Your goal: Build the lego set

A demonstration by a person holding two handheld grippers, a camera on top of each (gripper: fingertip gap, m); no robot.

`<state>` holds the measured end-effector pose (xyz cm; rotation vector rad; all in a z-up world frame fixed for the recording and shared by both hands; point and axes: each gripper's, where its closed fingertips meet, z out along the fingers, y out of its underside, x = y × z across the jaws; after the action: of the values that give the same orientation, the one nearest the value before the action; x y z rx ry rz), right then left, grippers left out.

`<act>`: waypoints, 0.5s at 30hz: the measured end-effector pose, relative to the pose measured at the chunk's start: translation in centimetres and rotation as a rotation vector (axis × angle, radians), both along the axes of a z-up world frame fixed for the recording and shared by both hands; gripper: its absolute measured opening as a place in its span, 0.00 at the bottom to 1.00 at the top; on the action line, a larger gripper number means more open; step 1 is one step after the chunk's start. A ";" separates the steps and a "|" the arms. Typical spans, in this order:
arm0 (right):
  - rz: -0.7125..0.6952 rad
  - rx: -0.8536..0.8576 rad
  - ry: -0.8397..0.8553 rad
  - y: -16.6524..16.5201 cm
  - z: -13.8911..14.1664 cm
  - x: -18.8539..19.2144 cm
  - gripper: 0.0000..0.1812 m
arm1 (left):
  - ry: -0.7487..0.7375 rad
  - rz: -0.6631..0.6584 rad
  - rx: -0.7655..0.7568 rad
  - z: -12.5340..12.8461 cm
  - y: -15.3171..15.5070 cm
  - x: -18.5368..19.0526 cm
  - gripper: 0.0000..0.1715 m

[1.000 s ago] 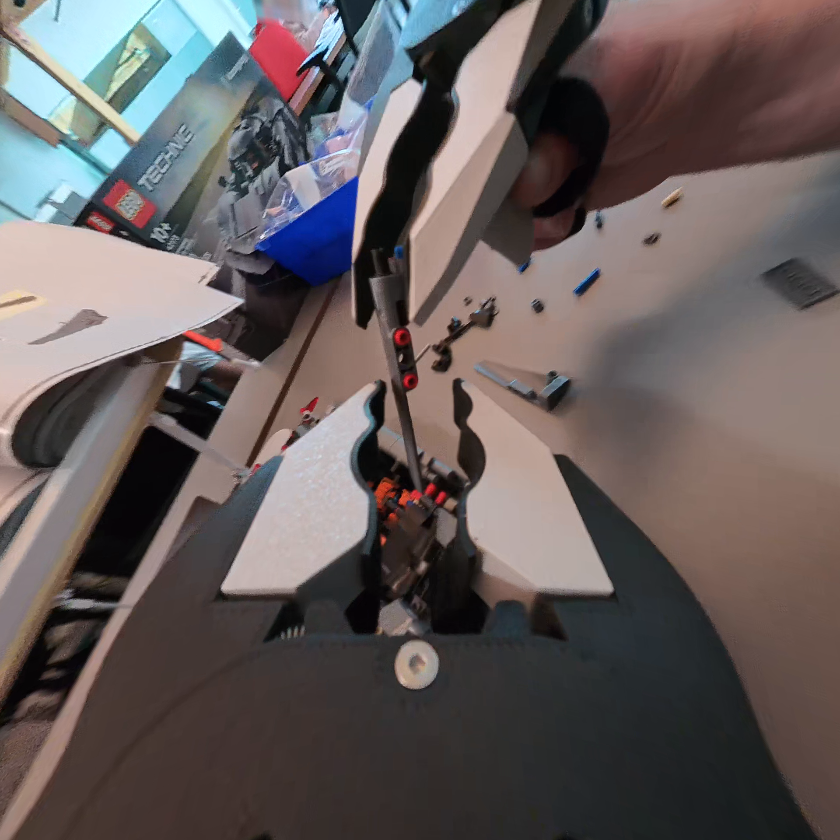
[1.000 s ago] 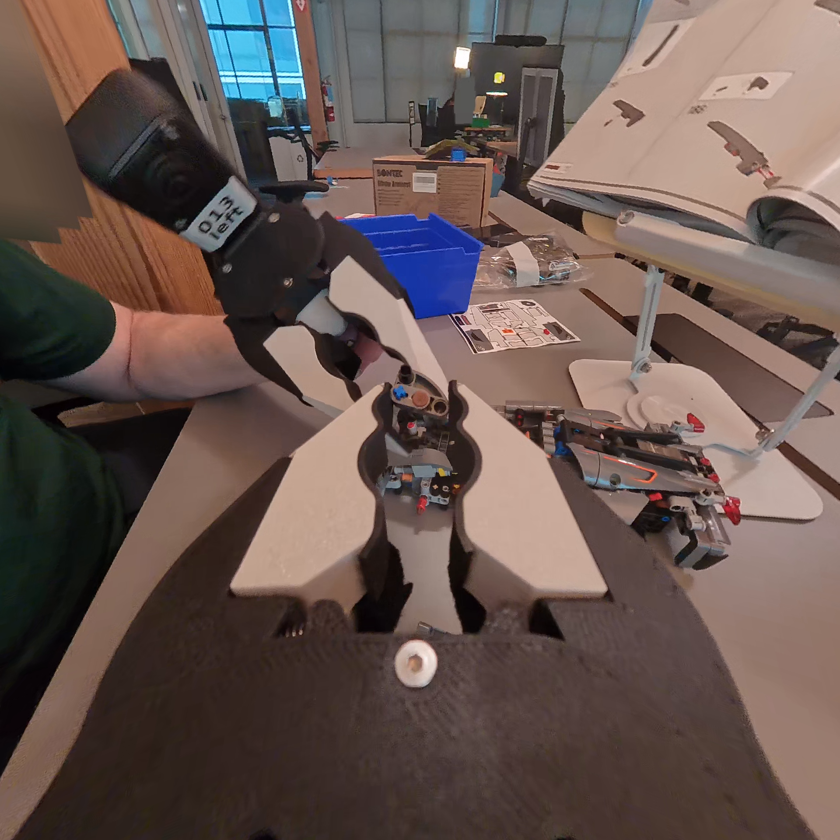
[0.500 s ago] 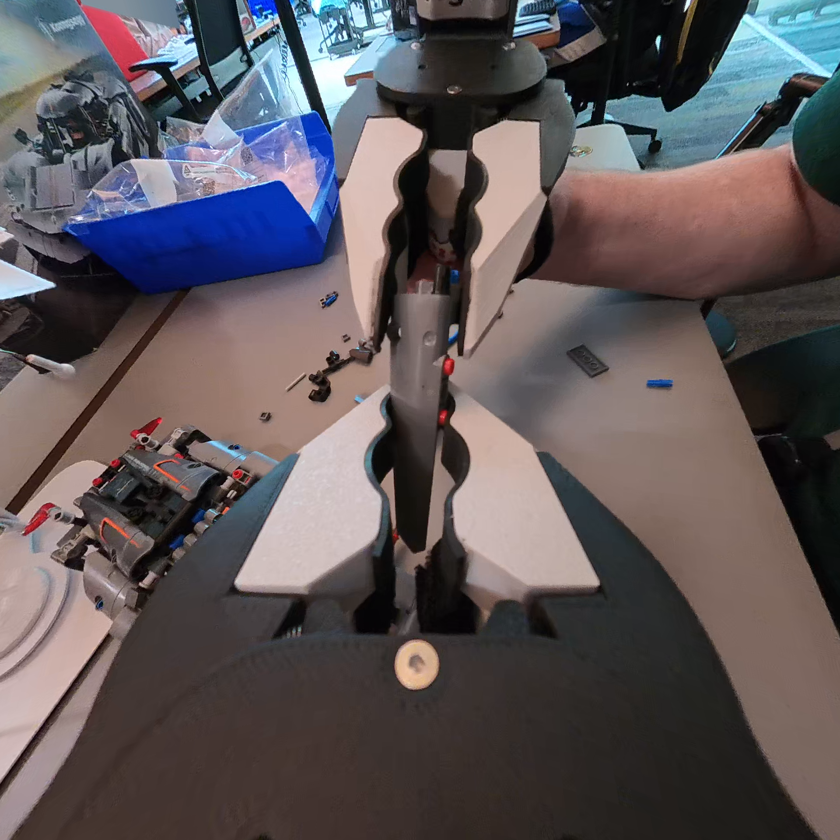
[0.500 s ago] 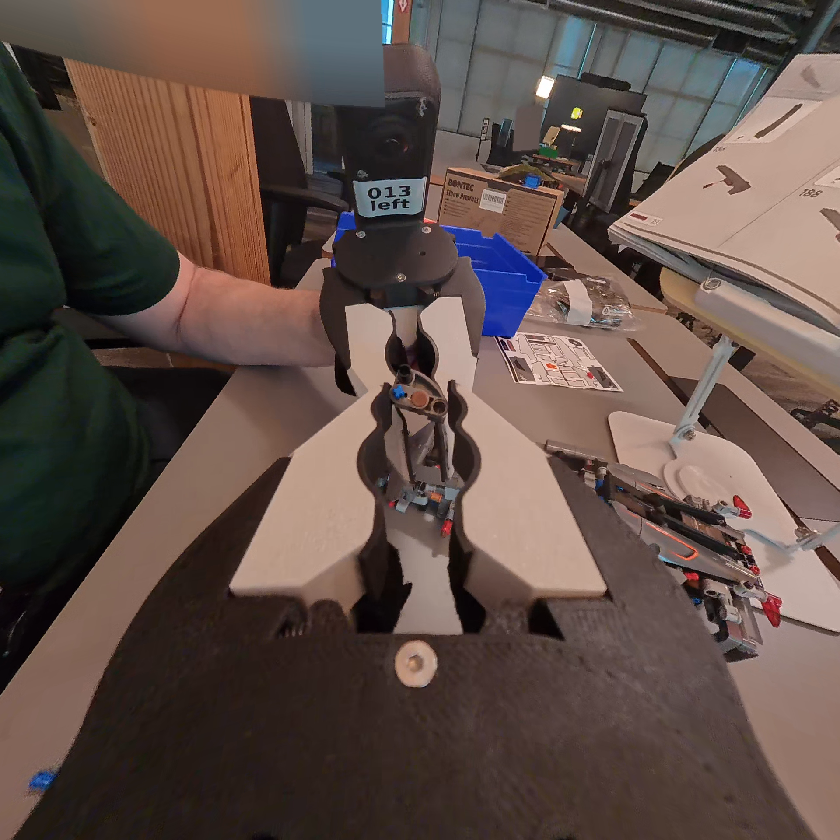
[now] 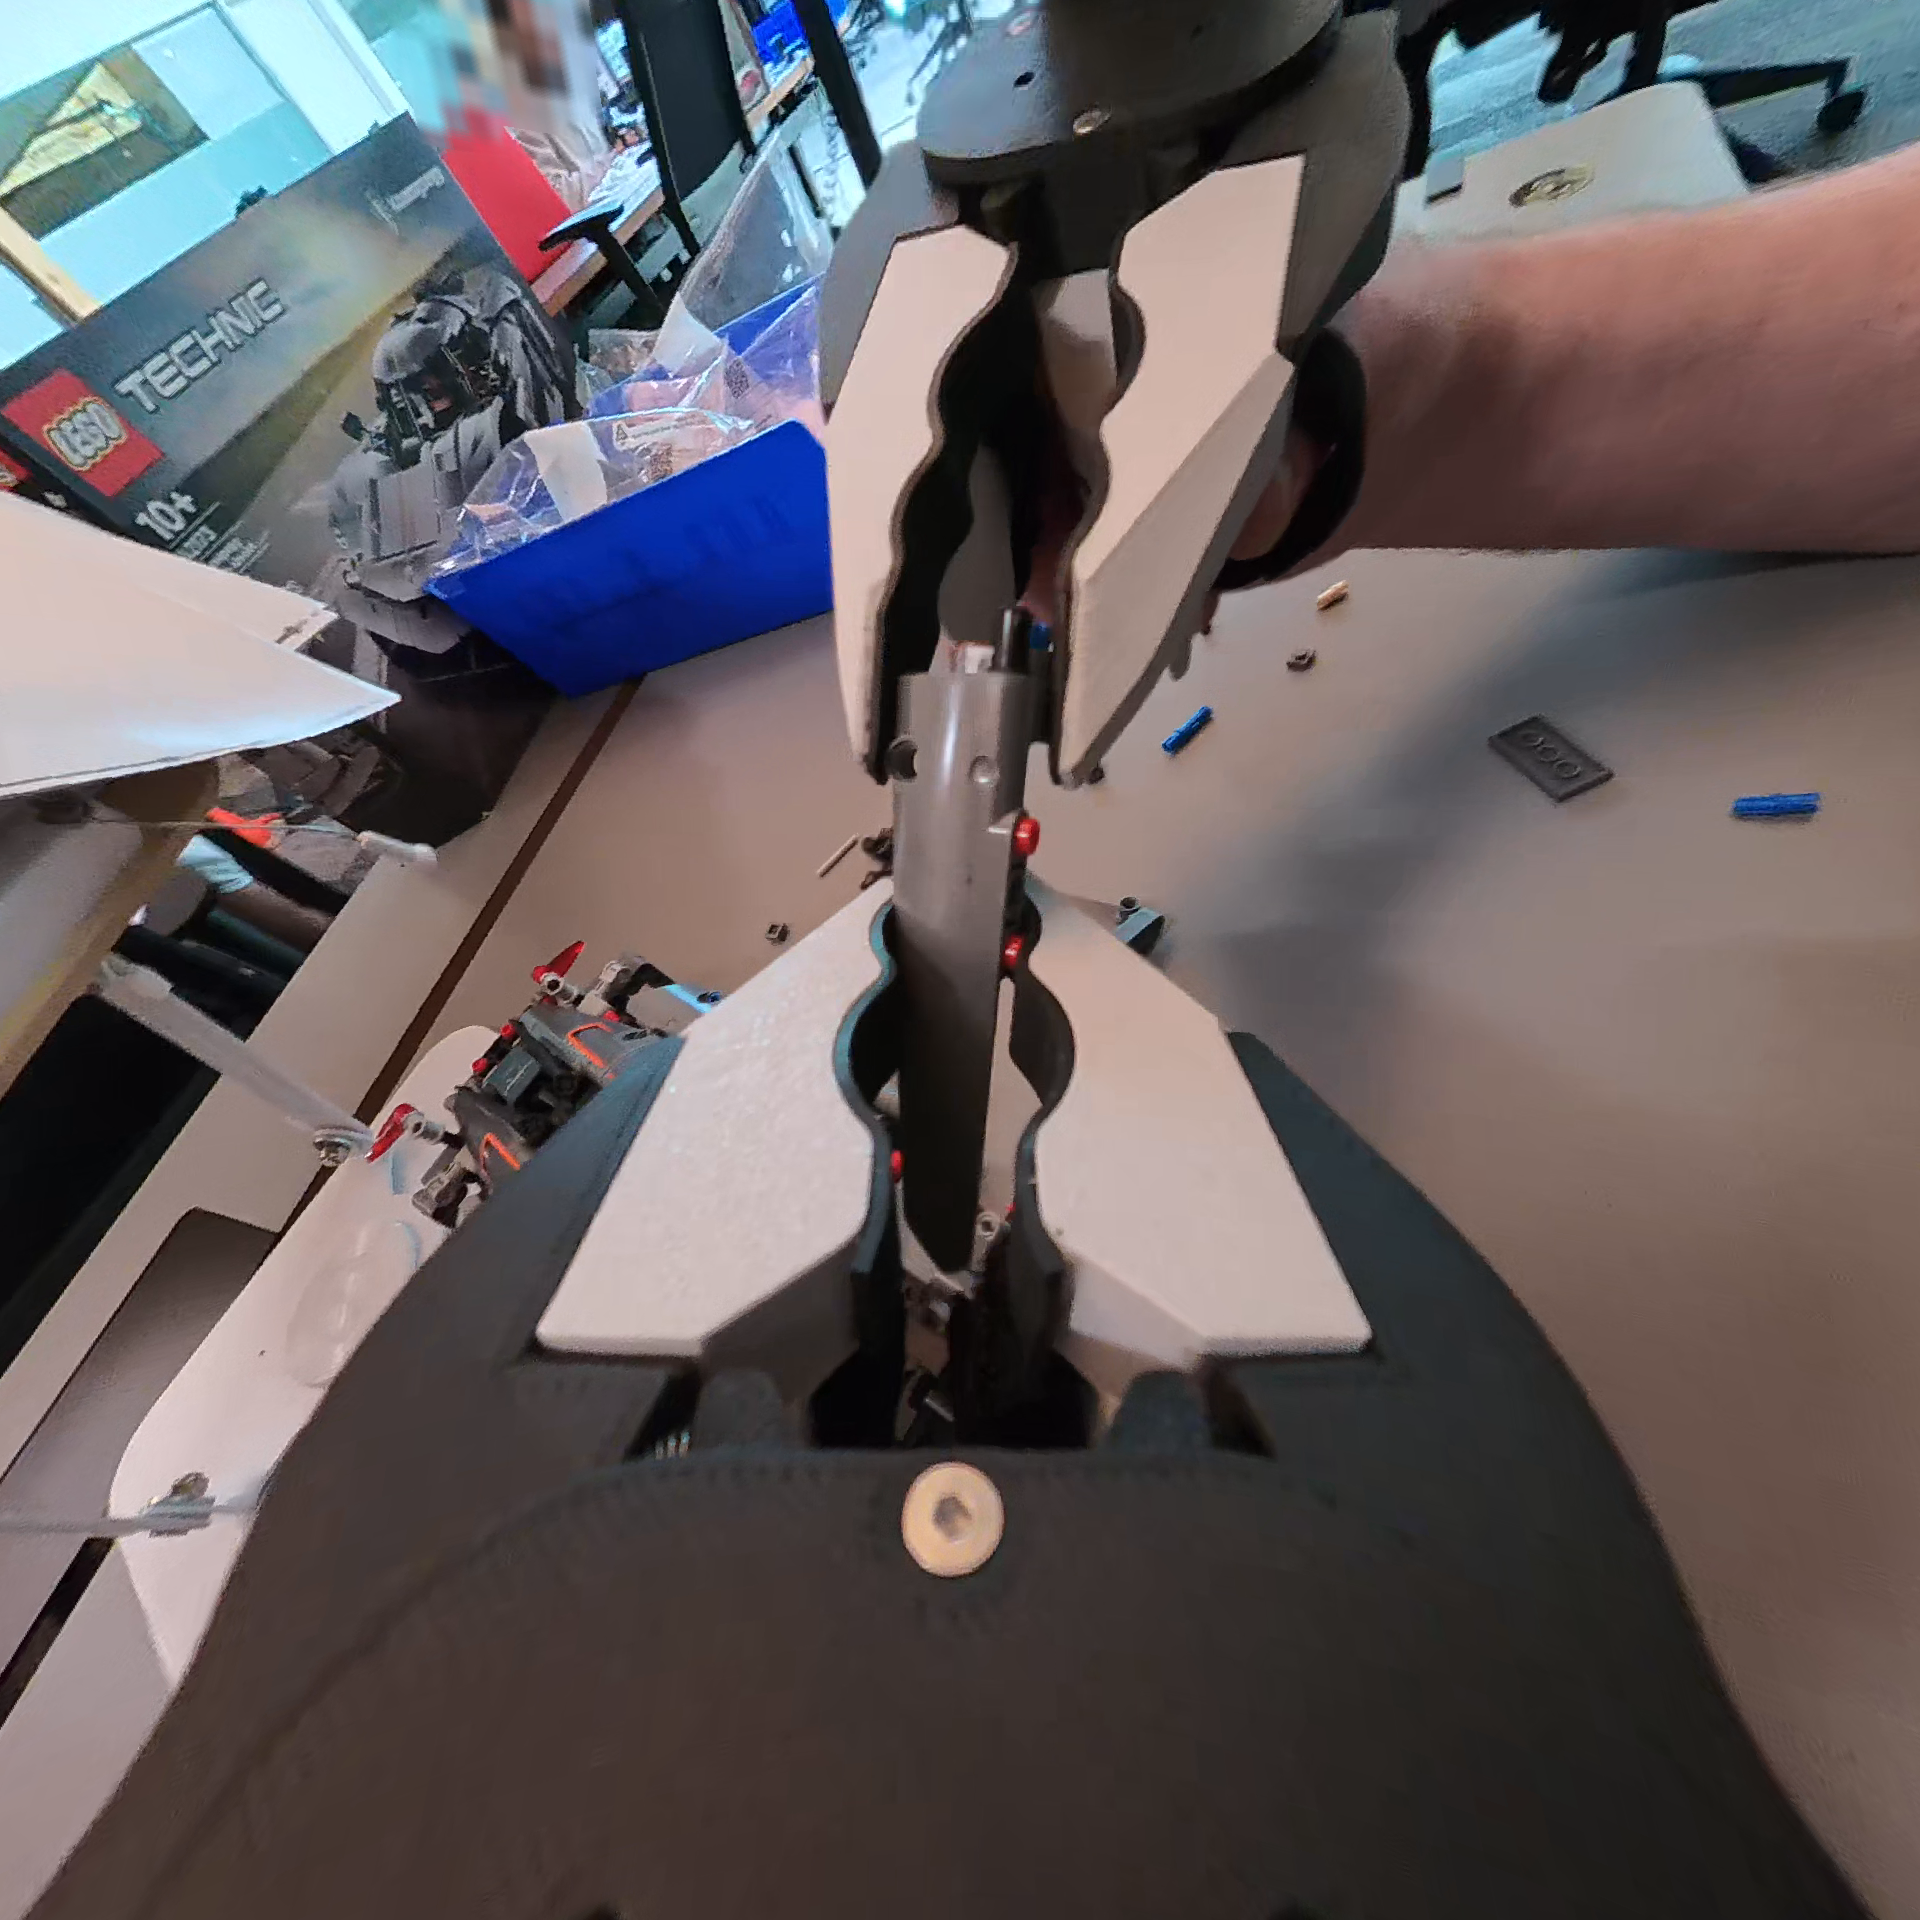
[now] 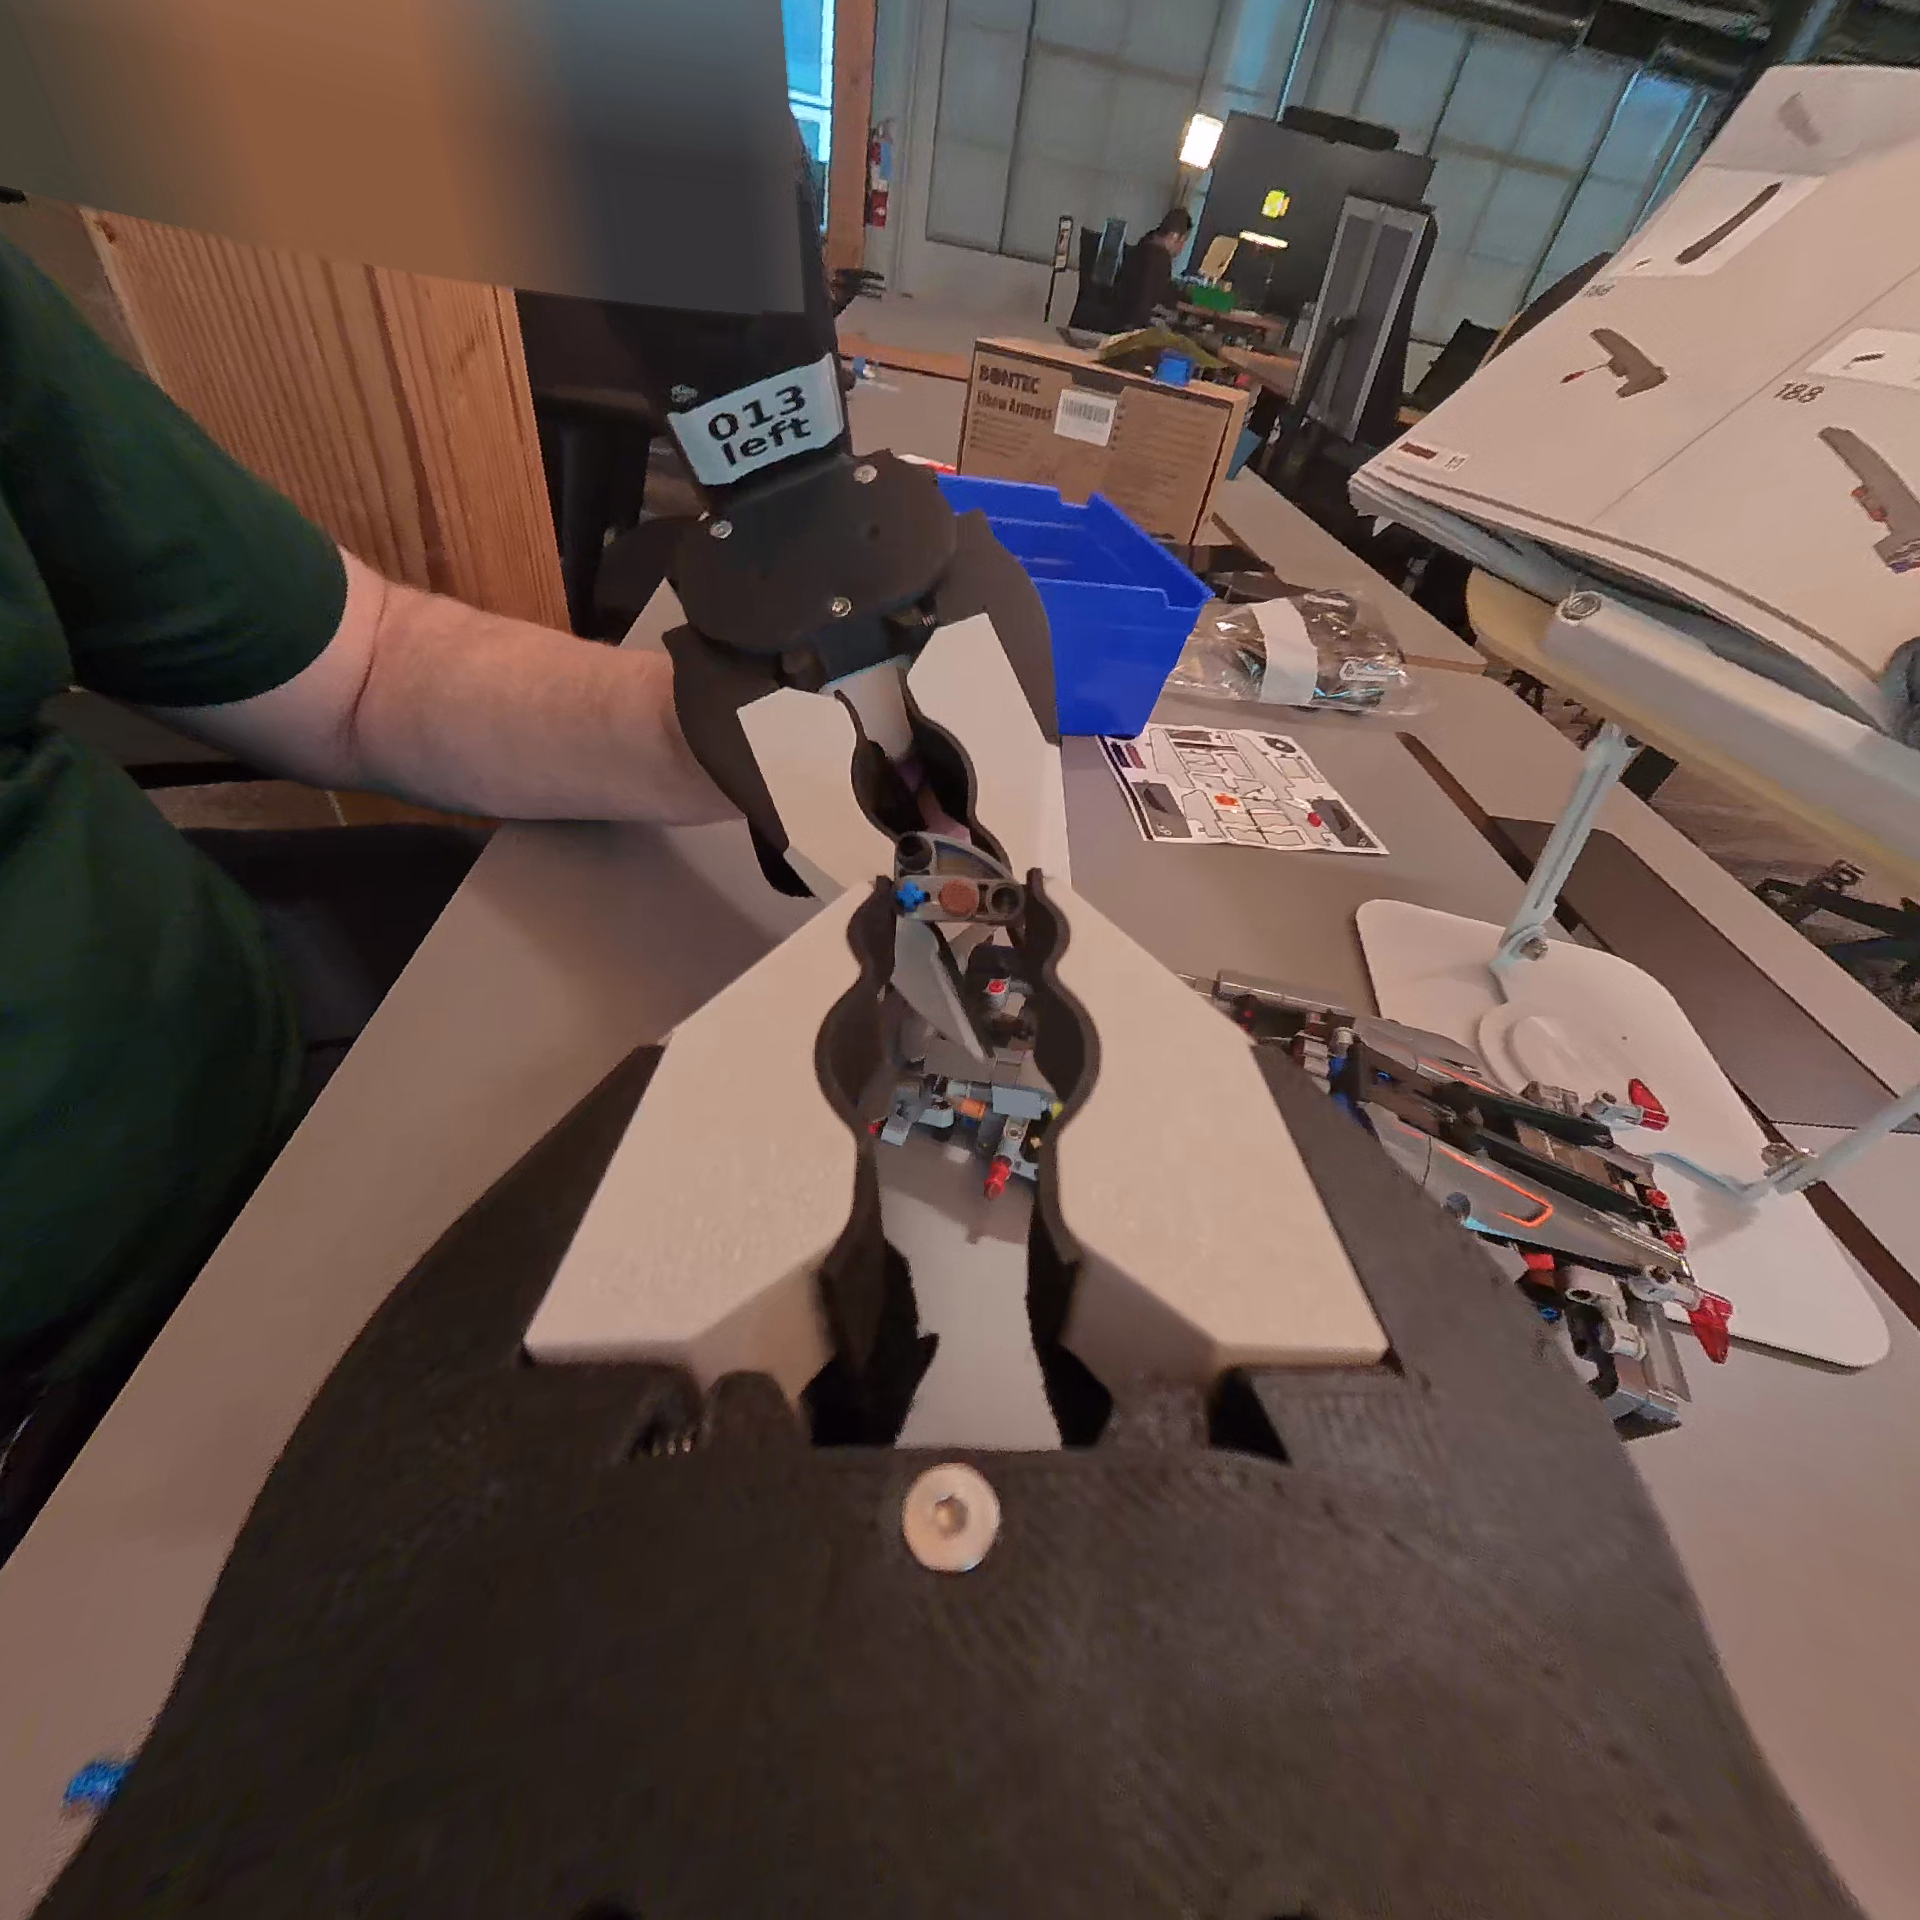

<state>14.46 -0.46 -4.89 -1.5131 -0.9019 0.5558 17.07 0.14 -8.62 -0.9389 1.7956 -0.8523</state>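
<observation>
The grey lego piece [image 5: 951,997], long and tapered with red pegs along 1 side, hangs in the air above the table [image 5: 1558,1039], between the 2 grippers. It looks light and stiff but likely to pop apart at its joints, so the solid ends are the safest hold. The left gripper [image 5: 951,1049] clamps the narrow end; the right gripper [image 6: 951,997] grips the wide end, facing it tip to tip

Open-plan workshop/lab space: long grey bench [image 6: 520,1039], blue parts bin [image 6: 1091,613], cardboard box [image 6: 1101,426], office chairs [image 5: 623,239], metal cabinets [image 6: 1361,301], big industrial windows [image 6: 1039,125], another person working far back.
</observation>
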 end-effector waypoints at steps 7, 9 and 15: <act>0.074 0.006 -0.063 -1.1 -0.4 -0.9 0.12 | 0.042 -0.126 -0.146 0.6 -2.6 -0.3 0.11; 0.071 -0.012 -0.051 -1.1 -0.4 -0.9 0.12 | 0.044 -0.131 -0.172 0.7 -2.5 -0.4 0.11; -0.004 0.007 -0.029 -1.7 1.9 2.0 0.18 | 0.125 -0.129 -0.153 -0.1 -3.0 -0.7 0.11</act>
<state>16.46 -2.14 -2.97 -1.5201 -0.9221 0.5282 16.35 -2.83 -8.74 -1.0011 1.9354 -1.0447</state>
